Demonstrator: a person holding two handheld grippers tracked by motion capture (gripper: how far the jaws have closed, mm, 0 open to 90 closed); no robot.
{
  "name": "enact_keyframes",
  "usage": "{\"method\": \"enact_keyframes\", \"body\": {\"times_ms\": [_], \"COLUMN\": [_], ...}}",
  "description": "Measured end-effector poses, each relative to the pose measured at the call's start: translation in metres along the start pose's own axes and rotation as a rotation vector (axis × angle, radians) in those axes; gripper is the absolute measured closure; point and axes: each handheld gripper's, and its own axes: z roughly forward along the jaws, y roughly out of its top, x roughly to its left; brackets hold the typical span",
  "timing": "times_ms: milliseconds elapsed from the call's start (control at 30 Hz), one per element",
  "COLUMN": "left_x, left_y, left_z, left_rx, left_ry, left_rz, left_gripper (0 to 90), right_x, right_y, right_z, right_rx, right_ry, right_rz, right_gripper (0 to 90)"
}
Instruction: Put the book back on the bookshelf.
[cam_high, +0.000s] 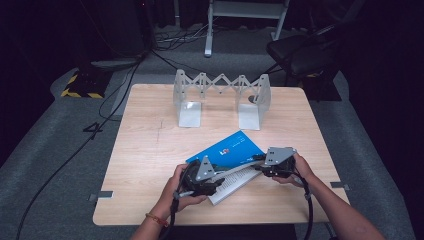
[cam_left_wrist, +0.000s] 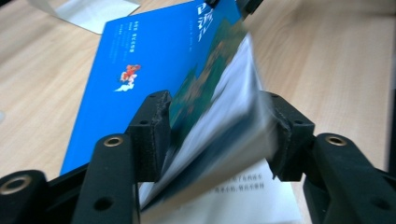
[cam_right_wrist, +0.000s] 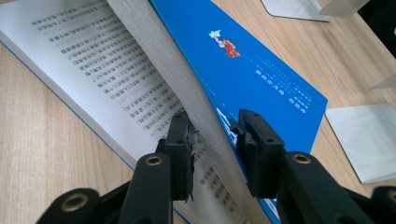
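A book with a blue cover (cam_high: 227, 147) lies open on the wooden table (cam_high: 150, 150), its printed pages (cam_high: 234, 183) facing up near the front edge. The cover and a wad of front pages stand lifted off the rest. My left gripper (cam_high: 221, 176) is shut on this lifted part at its near end; in the left gripper view (cam_left_wrist: 217, 135) the pads press the blue cover (cam_left_wrist: 140, 60) and the page block. My right gripper (cam_high: 258, 164) holds the far end of the same lifted part, its pads (cam_right_wrist: 212, 140) on either side of the pages (cam_right_wrist: 116, 70) and cover (cam_right_wrist: 261, 79).
A silver expandable bookend rack (cam_high: 220, 95) stands at the back middle of the table, with flat metal feet (cam_right_wrist: 369, 140) close to the book's far side. A dark chair (cam_high: 300, 50) and floor cables (cam_high: 100, 115) lie beyond the table.
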Motion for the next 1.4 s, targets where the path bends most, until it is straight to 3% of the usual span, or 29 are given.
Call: {"method": "enact_keyframes", "body": {"times_ms": [67, 133, 200, 267, 300, 367, 433, 500, 567, 633, 700, 800, 867, 967, 1100, 1200, 1233, 1300, 1400], "left_x": [-0.001, 0.000, 0.003, 0.006, 0.010, 0.014, 0.019, 0.024, 0.030, 0.032, 0.038, 0.044, 0.043, 0.033, 0.024, 0.011, 0.011, 0.010, 0.011], "left_y": [0.001, 0.000, -0.001, -0.004, -0.008, -0.012, -0.014, -0.018, -0.022, -0.023, -0.025, -0.029, -0.030, -0.025, -0.018, -0.009, -0.009, -0.007, -0.010], "left_z": [0.004, 0.003, 0.001, 0.001, 0.002, 0.002, -0.002, -0.005, -0.008, -0.009, -0.012, -0.015, -0.018, -0.022, -0.025, -0.020, -0.020, -0.017, -0.014], "left_rx": [0.012, -0.006, -0.009, -0.013, -0.016, -0.023, -0.030, -0.035, -0.044, -0.047, -0.048, -0.035, -0.022, 0.001, -0.002, 0.035, 0.035, 0.059, 0.071], "left_ry": [0.037, 0.044, 0.044, 0.022, -0.010, -0.031, -0.038, -0.050, -0.063, -0.070, -0.081, -0.092, -0.073, -0.036, -0.010, 0.045, 0.045, 0.106, 0.089], "left_rz": [-0.009, 0.001, 0.026, 0.025, 0.018, 0.008, 0.007, 0.009, -0.003, -0.007, -0.021, -0.041, -0.066, -0.033, -0.030, -0.030, -0.030, -0.035, -0.027], "left_gripper": [50.7, 62.5, 67.1, 69.0, 69.4, 70.9, 70.9, 70.8, 70.7, 70.3, 69.6, 65.8, 56.8, 51.3, 45.8, 41.1, 42.1, 43.0, 47.0], "right_x": [0.001, 0.001, 0.001, 0.001, 0.000, -0.003, -0.008, -0.013, -0.019, -0.020, -0.018, -0.015, -0.011, -0.006, -0.001, 0.002, 0.002, 0.003, 0.004], "right_y": [0.002, 0.004, 0.004, 0.004, 0.003, -0.002, -0.009, -0.017, -0.025, -0.026, -0.023, -0.020, -0.016, -0.011, -0.007, -0.003, -0.003, -0.001, 0.000], "right_z": [0.000, 0.001, 0.001, 0.002, 0.003, 0.005, 0.006, 0.007, 0.006, 0.006, 0.005, 0.007, 0.007, 0.007, 0.007, 0.006, 0.006, 0.007, 0.007], "right_rx": [0.002, 0.006, 0.000, -0.014, -0.016, -0.044, -0.055, -0.046, -0.077, -0.097, -0.102, -0.102, -0.096, -0.079, -0.066, -0.058, -0.058, -0.047, -0.038], "right_ry": [-0.002, -0.002, -0.001, 0.001, 0.006, 0.013, 0.020, -0.008, 0.025, 0.036, 0.031, 0.037, 0.037, 0.019, 0.012, 0.002, 0.002, -0.002, -0.006], "right_rz": [-0.003, -0.007, -0.002, 0.004, 0.007, 0.047, 0.075, 0.086, 0.123, 0.124, 0.078, 0.058, 0.042, 0.011, -0.011, -0.013, -0.013, -0.014, -0.016], "right_gripper": [67.3, 67.2, 66.7, 64.4, 62.1, 54.3, 52.1, 51.0, 53.0, 55.0, 59.6, 62.4, 64.9, 66.2, 67.4, 67.6, 67.6, 67.5, 67.4]}}
